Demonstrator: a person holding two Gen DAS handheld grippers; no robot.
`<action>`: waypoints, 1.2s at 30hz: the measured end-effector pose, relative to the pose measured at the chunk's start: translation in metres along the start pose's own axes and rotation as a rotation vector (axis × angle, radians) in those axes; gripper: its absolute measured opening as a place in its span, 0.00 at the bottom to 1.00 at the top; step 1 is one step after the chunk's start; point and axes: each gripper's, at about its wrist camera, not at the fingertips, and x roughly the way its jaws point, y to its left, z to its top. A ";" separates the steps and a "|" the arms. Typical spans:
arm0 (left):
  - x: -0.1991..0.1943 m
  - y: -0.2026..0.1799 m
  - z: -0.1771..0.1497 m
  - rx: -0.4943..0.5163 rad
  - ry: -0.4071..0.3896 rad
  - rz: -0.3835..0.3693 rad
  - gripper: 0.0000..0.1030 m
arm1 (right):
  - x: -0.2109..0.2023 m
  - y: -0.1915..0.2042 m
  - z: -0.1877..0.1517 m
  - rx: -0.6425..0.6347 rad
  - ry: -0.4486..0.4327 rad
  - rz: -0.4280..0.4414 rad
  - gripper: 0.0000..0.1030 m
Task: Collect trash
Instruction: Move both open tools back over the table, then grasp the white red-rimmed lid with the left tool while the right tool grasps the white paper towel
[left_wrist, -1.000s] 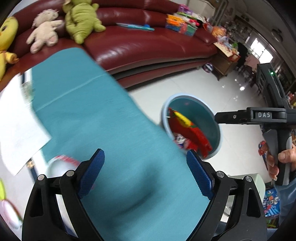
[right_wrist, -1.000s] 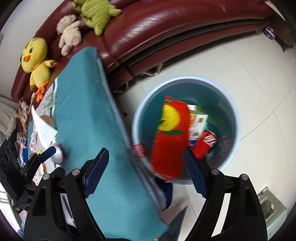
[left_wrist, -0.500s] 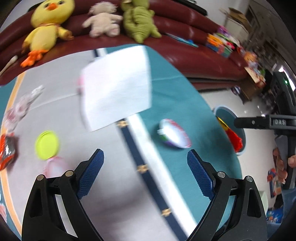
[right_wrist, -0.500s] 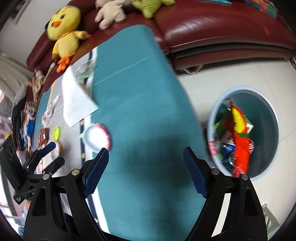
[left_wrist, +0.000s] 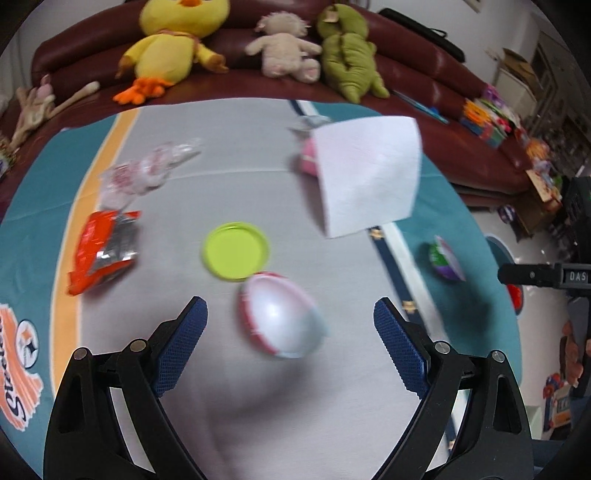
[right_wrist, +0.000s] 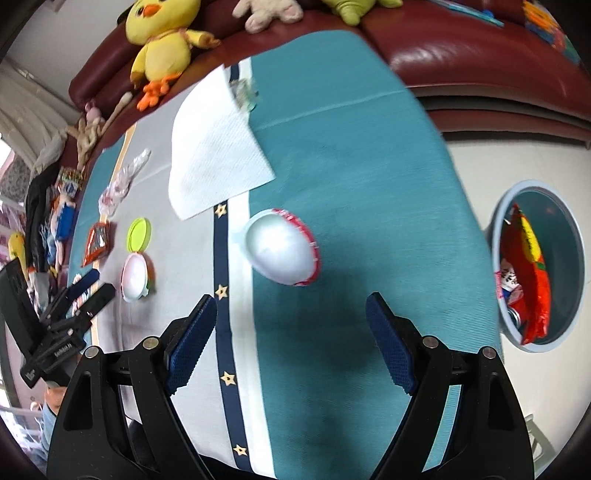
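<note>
Hovering above the tablecloth, left gripper spread wide, nothing pinched; white red-rimmed cup on its side just ahead at 12 o'clock, touching the lime lid at its 11. Orange wrapper at 10 o'clock, white napkin at 1. Right gripper likewise spread and empty, second white cup at 12 o'clock. Trash bin on the floor at 3 o'clock, holding wrappers.

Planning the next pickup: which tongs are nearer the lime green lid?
Left. The left tongs sit just short of the lime green lid; the right tongs are further off, across the striped band.
</note>
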 end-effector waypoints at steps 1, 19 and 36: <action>0.000 0.009 -0.002 -0.024 -0.002 0.005 0.89 | 0.005 0.005 0.002 -0.013 0.014 -0.005 0.77; 0.032 0.023 -0.012 -0.061 0.054 0.000 0.79 | 0.043 0.031 0.038 -0.077 0.070 -0.007 0.77; 0.045 0.020 -0.012 -0.064 0.077 -0.068 0.07 | 0.054 0.049 0.073 -0.118 0.054 -0.013 0.77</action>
